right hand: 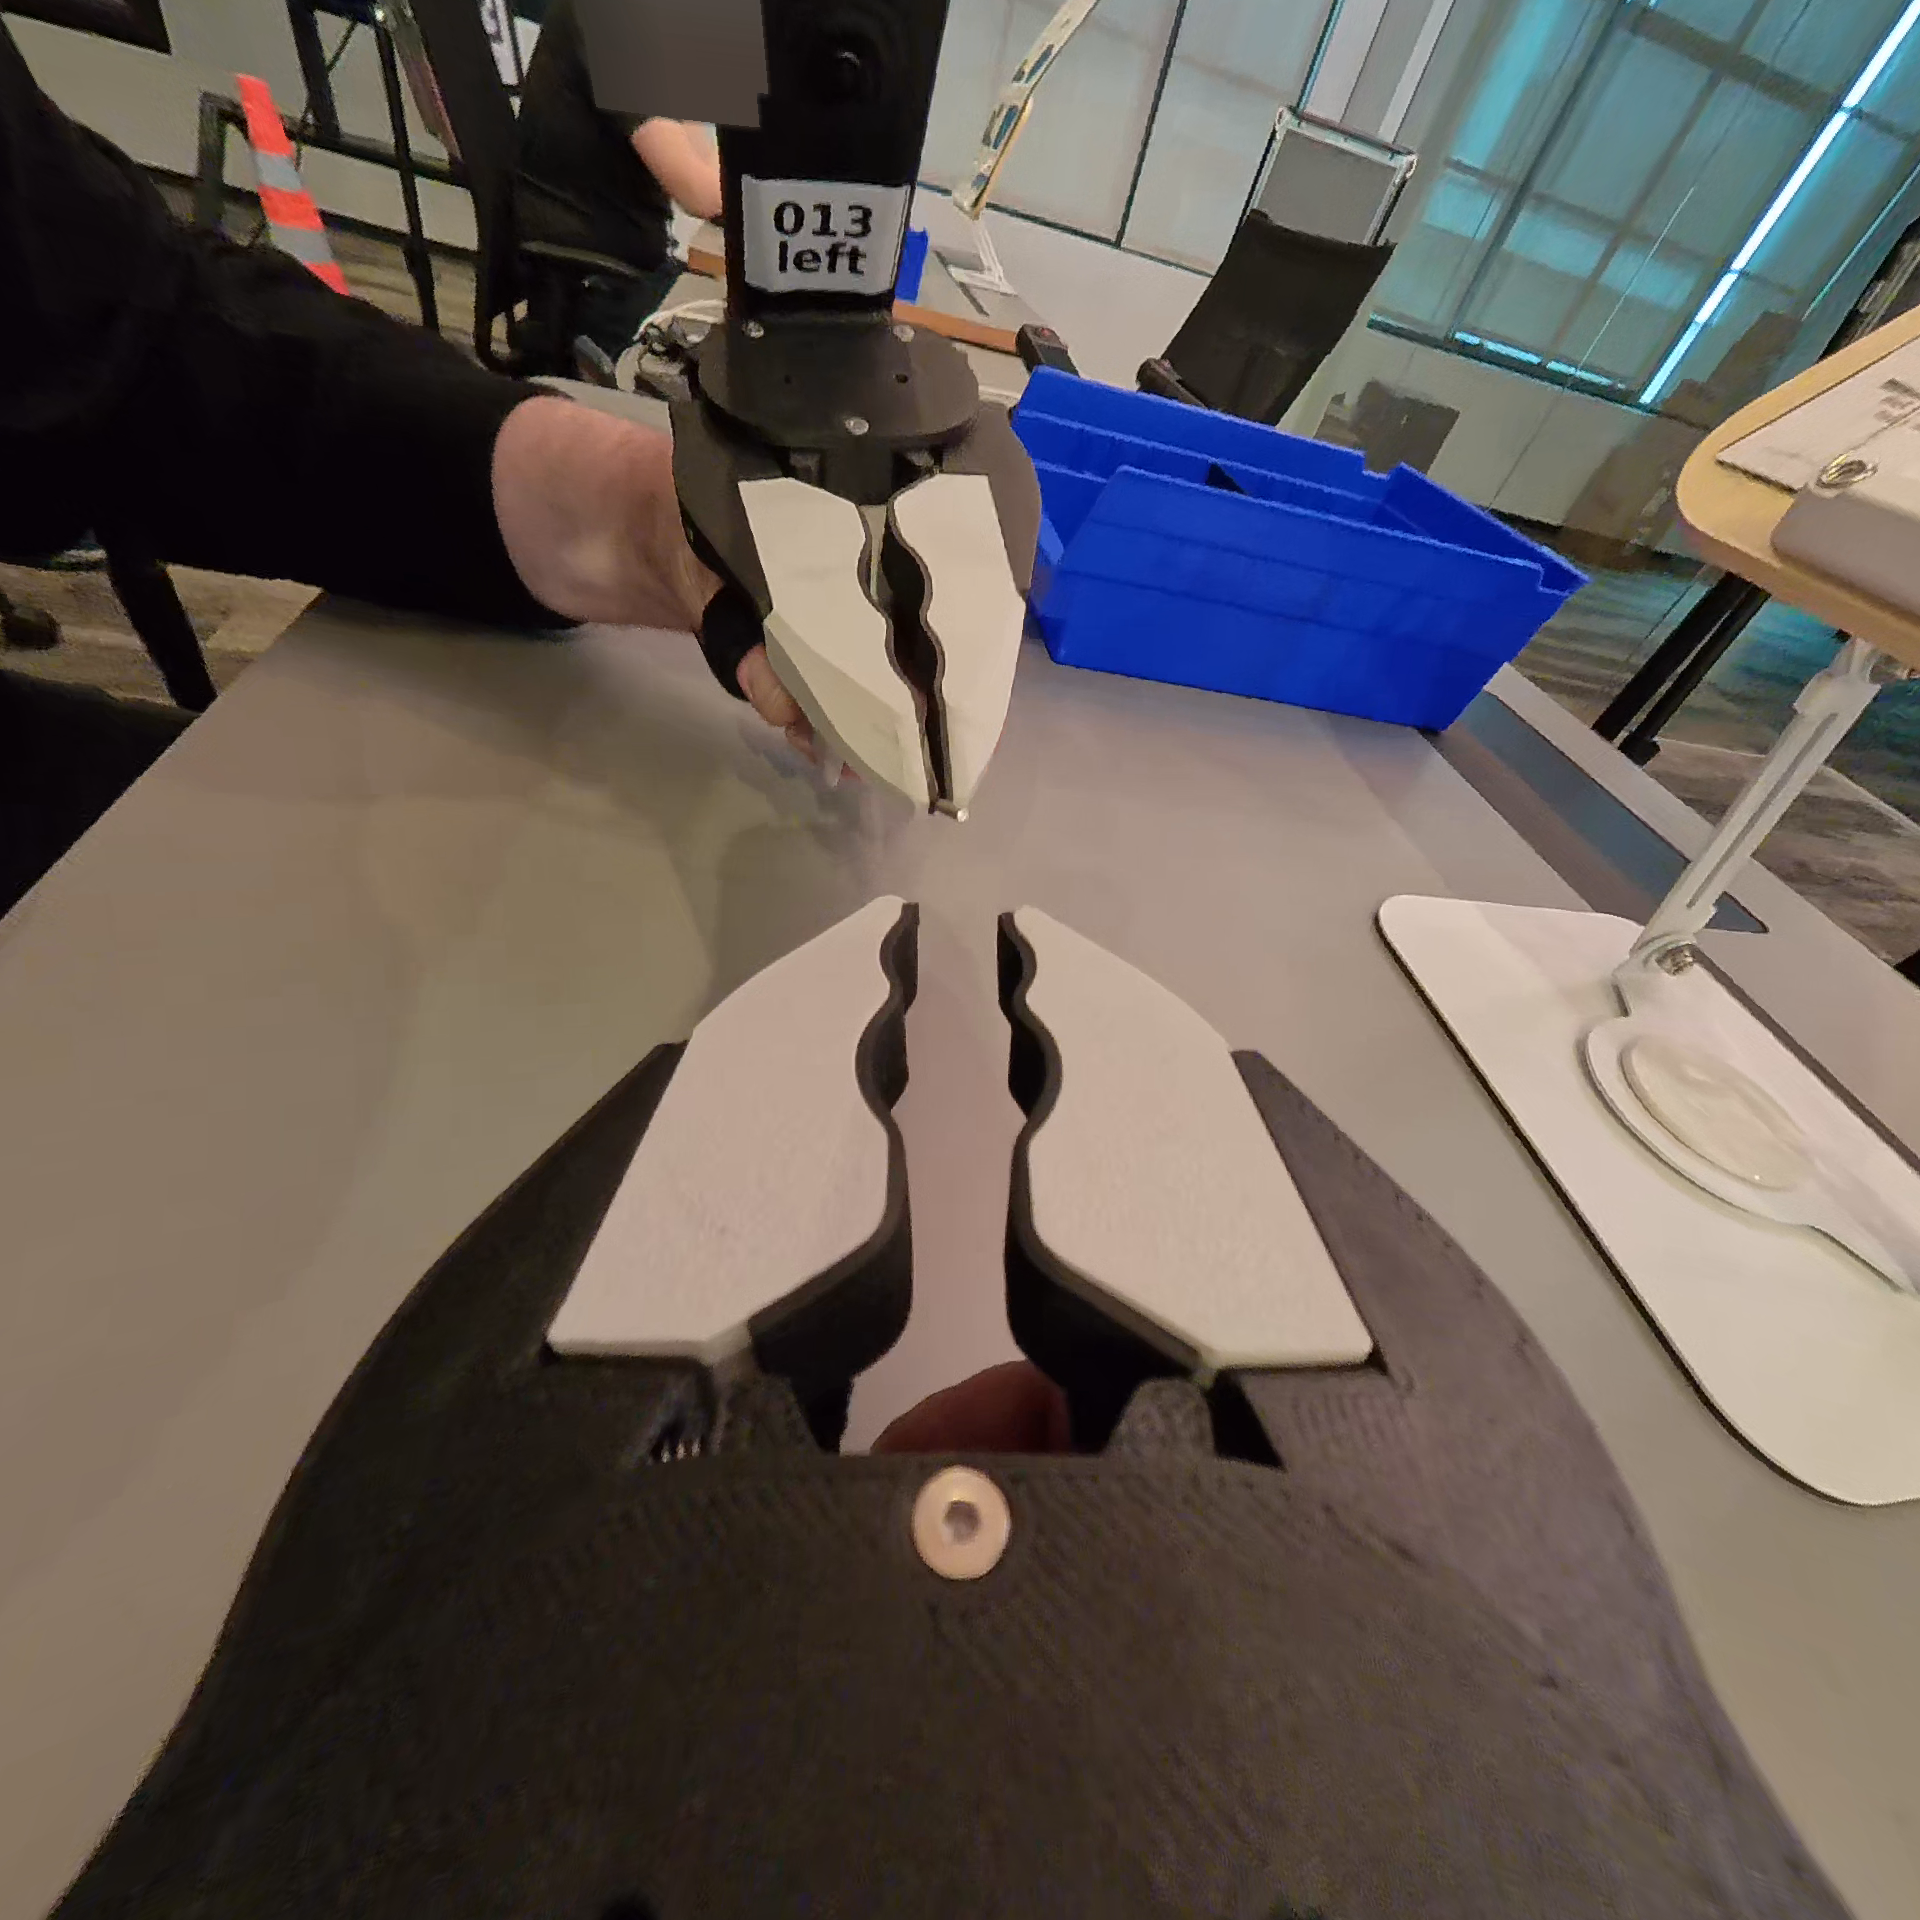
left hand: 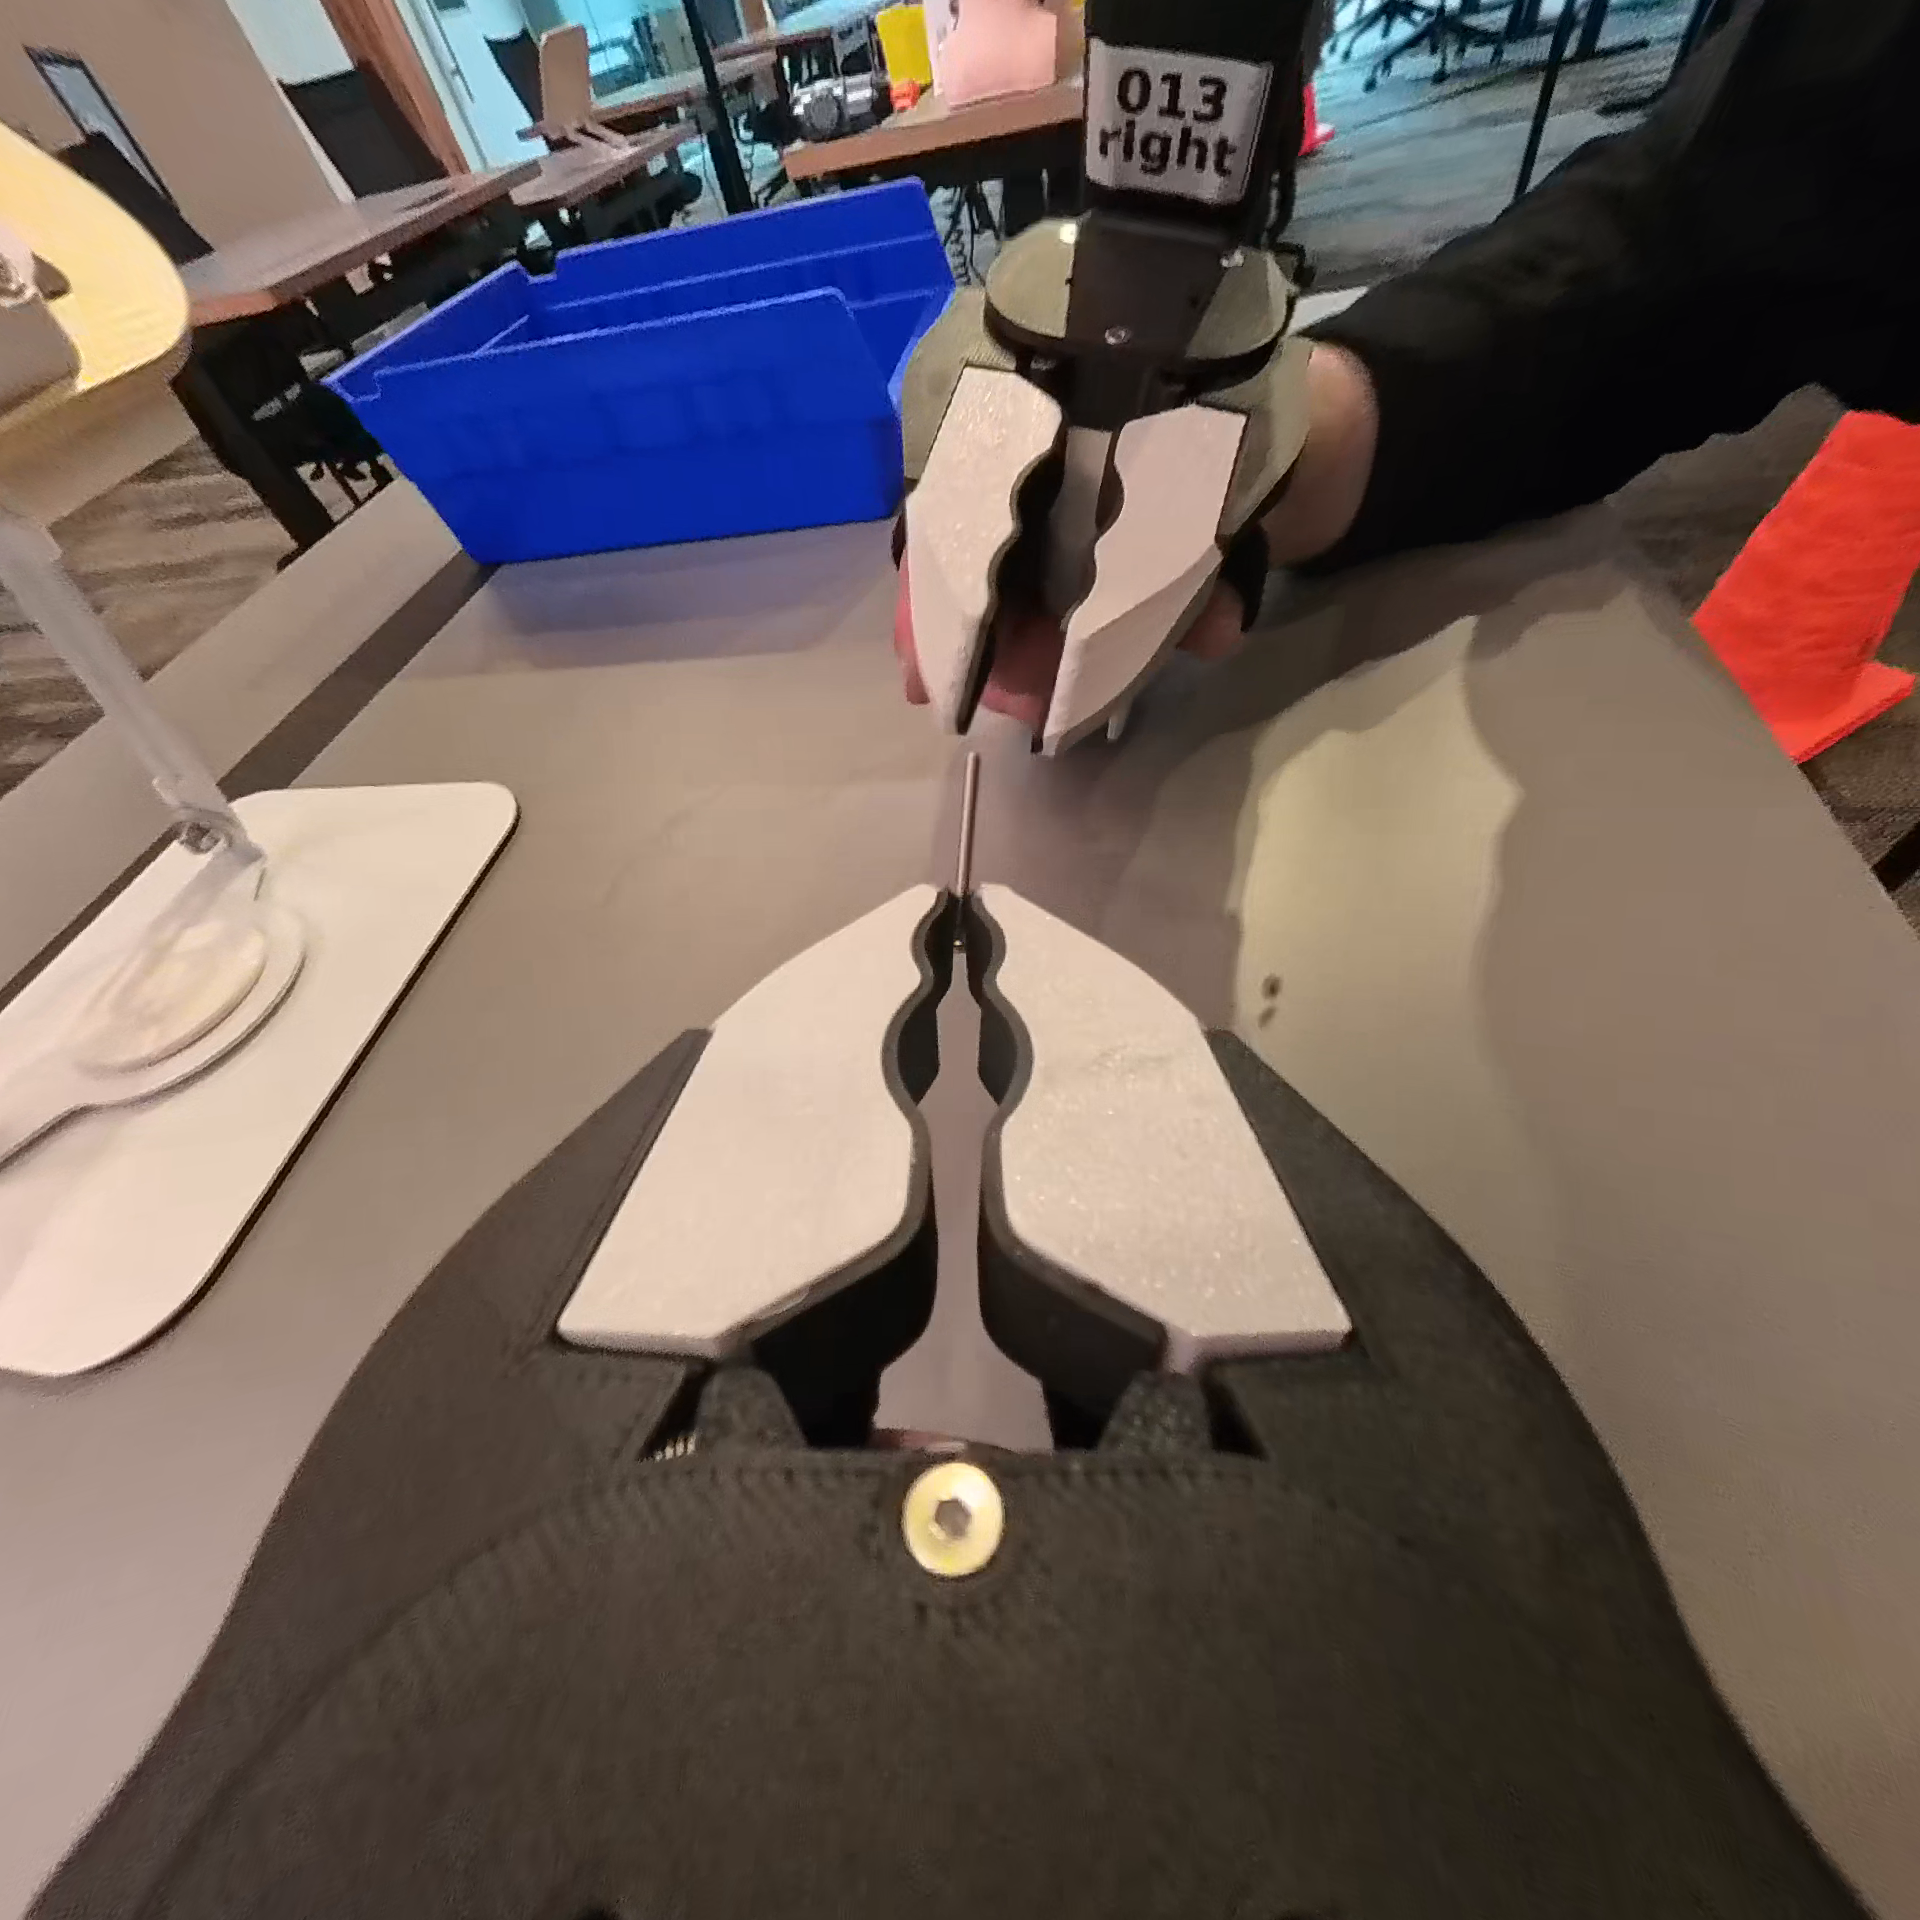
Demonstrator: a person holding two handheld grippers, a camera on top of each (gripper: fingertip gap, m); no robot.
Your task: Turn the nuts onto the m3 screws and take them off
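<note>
My left gripper (left hand: 961, 899) is shut on a thin metal screw (left hand: 969, 821) held by its head end. The shaft sticks straight out past the fingertips, above the grey table (left hand: 623, 727). My right gripper (left hand: 1000, 736) faces it from just beyond the screw's free end. Its jaws are a little apart and I see nothing between them. In the right wrist view my right gripper (right hand: 958, 914) is open and empty. The left gripper (right hand: 940, 802) is opposite it, with the screw's end (right hand: 957, 815) showing at its tips. Two small dark specks (left hand: 1269, 987) lie on the table; they are too small to identify.
A blue plastic bin (left hand: 665, 416) stands at the table's far side and also shows in the right wrist view (right hand: 1299, 592). A white base plate with a clear stand (left hand: 208, 1039) sits on my left side. An orange object (left hand: 1818, 582) is at the right edge. One gripper's finger ends stand about 4 cm off the other's.
</note>
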